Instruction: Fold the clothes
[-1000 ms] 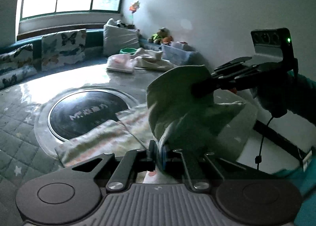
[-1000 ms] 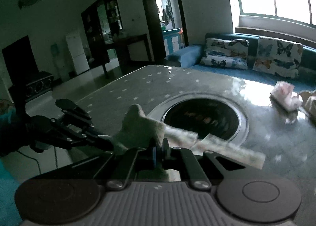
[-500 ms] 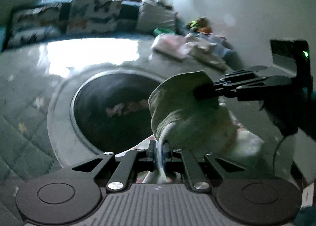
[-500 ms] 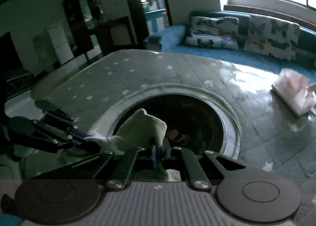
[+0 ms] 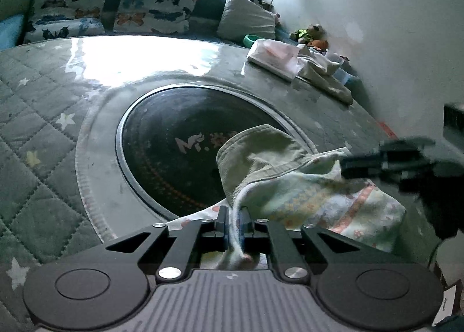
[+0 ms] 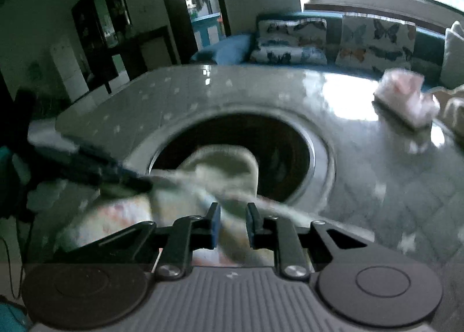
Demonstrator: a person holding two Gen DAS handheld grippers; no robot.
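A pale green garment [image 5: 275,169] with a flowered, pink-striped lining lies doubled over on the table, at the near right rim of the dark round inset [image 5: 174,140]. My left gripper [image 5: 234,218] pinches its white hem; the jaws are just starting to open and the hem still fills the narrow gap. From the right, my right gripper [image 5: 346,168] reaches to the garment's far edge. In the right wrist view the right gripper [image 6: 233,224] is opening, its pads apart with blurred garment [image 6: 226,163] lying loose between them. The left gripper [image 6: 145,185] enters there from the left.
The table [image 5: 87,134] has a green quilted cover with stars. A folded pinkish stack [image 5: 275,56] and a cream garment [image 5: 322,70] sit at its far right. Behind stands a sofa with butterfly cushions [image 5: 153,10]. A white wall runs close on the right.
Both grippers came down and forward with the garment, laying it folded on the table by the round inset. The right gripper's jaws have parted; the left still pinches the hem.
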